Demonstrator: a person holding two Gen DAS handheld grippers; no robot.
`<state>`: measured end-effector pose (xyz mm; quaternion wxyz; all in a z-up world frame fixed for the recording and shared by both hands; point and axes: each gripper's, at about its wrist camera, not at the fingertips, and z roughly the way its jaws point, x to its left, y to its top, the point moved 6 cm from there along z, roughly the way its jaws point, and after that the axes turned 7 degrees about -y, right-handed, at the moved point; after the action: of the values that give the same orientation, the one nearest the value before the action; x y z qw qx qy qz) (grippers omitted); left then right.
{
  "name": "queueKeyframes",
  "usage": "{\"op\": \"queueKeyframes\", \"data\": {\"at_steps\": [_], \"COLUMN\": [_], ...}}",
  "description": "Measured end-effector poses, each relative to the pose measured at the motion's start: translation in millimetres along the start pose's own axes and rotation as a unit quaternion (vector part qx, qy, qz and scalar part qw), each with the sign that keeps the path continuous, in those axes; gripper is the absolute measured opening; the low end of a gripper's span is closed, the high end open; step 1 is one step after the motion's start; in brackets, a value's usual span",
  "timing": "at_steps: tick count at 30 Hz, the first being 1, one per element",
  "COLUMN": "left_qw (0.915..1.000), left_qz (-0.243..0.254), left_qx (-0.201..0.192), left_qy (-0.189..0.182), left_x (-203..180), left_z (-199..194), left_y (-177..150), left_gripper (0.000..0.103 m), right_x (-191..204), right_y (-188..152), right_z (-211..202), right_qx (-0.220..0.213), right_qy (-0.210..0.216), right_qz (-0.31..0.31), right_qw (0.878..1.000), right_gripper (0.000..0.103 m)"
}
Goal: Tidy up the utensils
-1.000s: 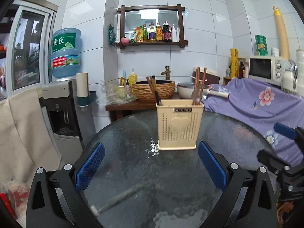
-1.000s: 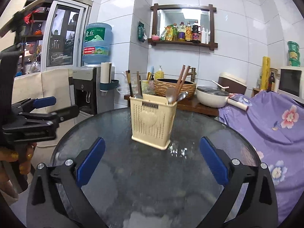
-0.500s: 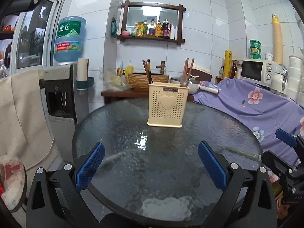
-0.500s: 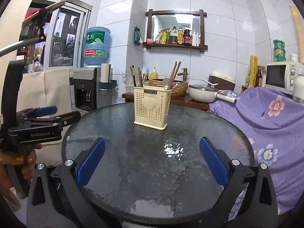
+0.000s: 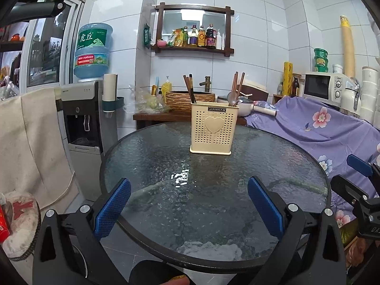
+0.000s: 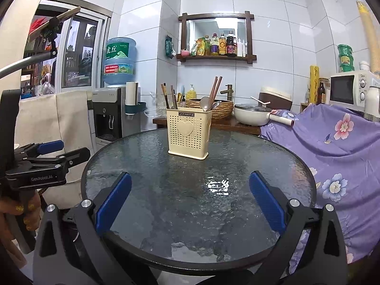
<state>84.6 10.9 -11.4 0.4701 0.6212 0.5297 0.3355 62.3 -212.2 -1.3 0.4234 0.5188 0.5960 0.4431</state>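
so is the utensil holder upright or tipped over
Upright: the utensil holder stands flat on the glass table, chopsticks sticking up.

— What is the table (image 5: 147,156) beyond the left gripper's (image 5: 189,210) jaws made of?

— Textured glass, glossy and rippled, inside a dark matt rim. The gripper bodies look like matt black plastic with metal screws; the pads (image 5: 111,210) are blue and finely knurled.

— And the utensil holder (image 5: 213,131) ahead of the jaws?

— Cream plastic, perforated, with a smooth heart panel. It holds wooden chopsticks (image 6: 215,87) and shiny metal spoons (image 6: 205,103).

— Farther back?

— Glossy white wall tiles (image 6: 273,35), a woven basket (image 6: 224,110), a dark wooden shelf (image 5: 193,48), and soft purple floral cloth (image 6: 337,142) right of the right gripper's (image 6: 190,204) jaws.
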Motion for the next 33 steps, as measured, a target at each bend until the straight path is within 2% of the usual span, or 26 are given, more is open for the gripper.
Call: {"op": "queueKeyframes", "data": {"at_steps": [8,33], "left_qw": [0.9999,0.9999], "left_qz": [0.007,0.009], "left_qx": [-0.005,-0.005], "left_qy": [0.011,0.013], "left_x": [-1.3,0.8], "left_z": [-3.5,-6.4], "left_y": [3.0,3.0], "left_gripper": [0.097,0.097], "right_x": [-1.3,-5.9], "right_y": [-1.0,1.8], "right_z": [-2.1,-2.2], "right_qx": [0.001,0.001], "right_qy": [0.004,0.010], "right_qz": [0.006,0.014], "right_qw": [1.000,1.000], "right_gripper": [0.097,0.097]}}
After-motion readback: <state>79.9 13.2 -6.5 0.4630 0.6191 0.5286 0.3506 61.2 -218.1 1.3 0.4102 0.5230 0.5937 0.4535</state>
